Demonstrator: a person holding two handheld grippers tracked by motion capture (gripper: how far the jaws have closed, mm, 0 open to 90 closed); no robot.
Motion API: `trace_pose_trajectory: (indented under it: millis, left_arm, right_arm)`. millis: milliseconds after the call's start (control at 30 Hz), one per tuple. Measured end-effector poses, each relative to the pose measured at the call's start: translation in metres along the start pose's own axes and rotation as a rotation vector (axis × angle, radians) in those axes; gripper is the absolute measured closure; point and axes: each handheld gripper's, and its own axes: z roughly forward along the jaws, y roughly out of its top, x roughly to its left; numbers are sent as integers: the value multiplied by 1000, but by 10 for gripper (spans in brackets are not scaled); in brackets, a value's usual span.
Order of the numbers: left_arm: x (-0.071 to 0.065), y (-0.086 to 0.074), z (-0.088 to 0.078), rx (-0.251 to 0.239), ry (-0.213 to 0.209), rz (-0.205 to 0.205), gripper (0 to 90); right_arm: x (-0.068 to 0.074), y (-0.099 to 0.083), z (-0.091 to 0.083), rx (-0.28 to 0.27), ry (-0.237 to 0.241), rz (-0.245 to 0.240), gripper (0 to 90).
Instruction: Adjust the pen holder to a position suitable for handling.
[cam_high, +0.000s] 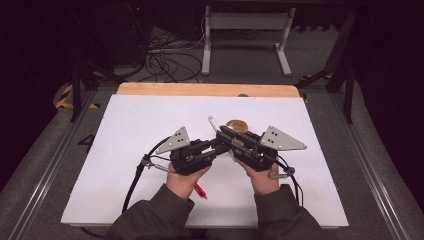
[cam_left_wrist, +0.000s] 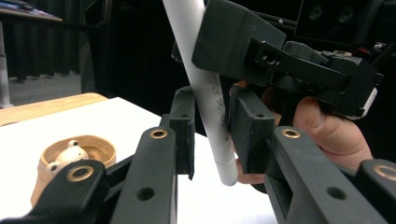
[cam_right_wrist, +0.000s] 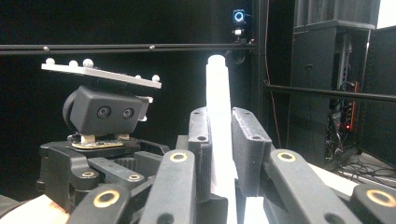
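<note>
A white pen (cam_high: 211, 120) is held up over the middle of the white mat (cam_high: 125, 150), and my right gripper (cam_high: 223, 132) is shut on it. In the right gripper view the pen (cam_right_wrist: 217, 93) stands upright between the pads. My left gripper (cam_high: 219, 144) meets it from the left, open. Its jaws stand on either side of the pen's lower part (cam_left_wrist: 212, 121), with a narrow gap at the left pad (cam_left_wrist: 187, 135). My right gripper's body (cam_left_wrist: 280, 60) and the hand holding it sit just beyond. A small red piece (cam_high: 200, 190) lies on the mat under the left hand.
A small round wooden dish with a bear figure (cam_high: 236, 125) (cam_left_wrist: 74, 154) sits just behind the grippers. The wooden table edge (cam_high: 200, 89) borders the mat at the back. Cables and a stand's legs (cam_high: 245, 45) lie on the floor beyond.
</note>
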Motion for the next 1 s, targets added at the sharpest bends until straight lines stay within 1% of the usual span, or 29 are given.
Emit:
trace_pose_trajectory:
  millis: [67,233,367,500,733,867,900,933,967,1000]
  left_arm:
    - [1,1,0,1,0,-10,754]
    - [3,3,-1,13,10,-5,780]
    - [3,5,-2,33,37,31,783]
    - [2,8,-2,58,58,68,784]
    - [2,12,5,92,81,111,786]
    - [3,14,9,112,88,130,786]
    - [4,15,10,112,92,135,786]
    - [4,15,11,112,92,135,786]
    - [5,16,12,114,97,137,786]
    - [6,17,13,117,100,140,786]
  right_arm:
    - [0,1,-2,-12,-5,0,791]
    - [-1,2,-4,-16,-12,-7,791]
    - [-1,3,-5,-13,-20,-10,791]
    - [-2,3,-5,-11,-19,-12,791]
    - [-6,5,-9,9,-35,-23,783]
    - [-8,7,-11,33,-58,-36,768]
    - [-10,8,-12,50,-69,-35,753]
    - [-10,8,-12,50,-69,-35,753]
    - [-11,8,-13,64,-84,-42,745]
    - [-12,9,-14,70,-88,-40,739]
